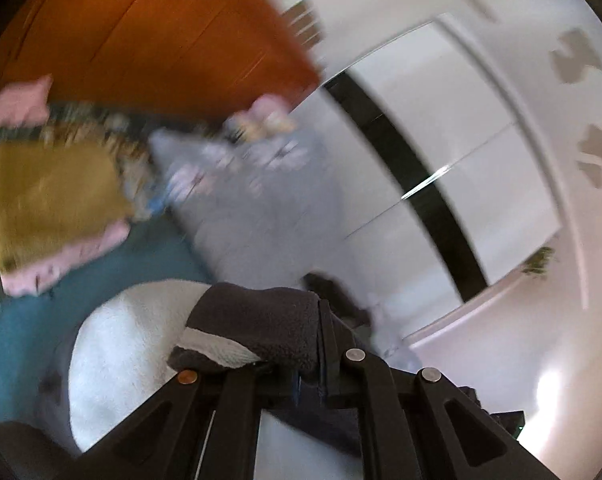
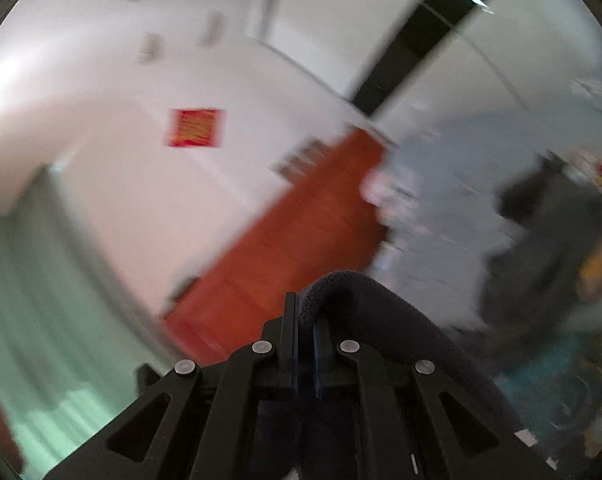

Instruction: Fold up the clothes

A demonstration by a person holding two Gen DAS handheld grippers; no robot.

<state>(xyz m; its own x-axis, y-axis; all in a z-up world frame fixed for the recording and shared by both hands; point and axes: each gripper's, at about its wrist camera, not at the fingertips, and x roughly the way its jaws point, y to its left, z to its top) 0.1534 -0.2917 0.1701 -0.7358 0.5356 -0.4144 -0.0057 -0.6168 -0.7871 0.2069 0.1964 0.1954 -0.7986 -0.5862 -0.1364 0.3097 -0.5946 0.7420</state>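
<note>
A dark grey fleece garment with a white fleece lining (image 1: 257,320) is bunched between the jaws of my left gripper (image 1: 305,344), which is shut on its edge; the white side (image 1: 125,344) hangs down to the left. In the right wrist view my right gripper (image 2: 305,312) is shut on another dark grey edge of the garment (image 2: 365,300), which arches away to the right and down. Both grippers are held up in the air, tilted, and both views are blurred.
A bed with a teal sheet (image 1: 133,256) lies below, carrying a mustard folded cloth (image 1: 49,200), pink cloth (image 1: 61,264) and a light blue patterned quilt (image 1: 253,200). An orange-brown wooden headboard (image 1: 161,36) and white walls stand behind. Pale green curtains (image 2: 25,300) hang at left.
</note>
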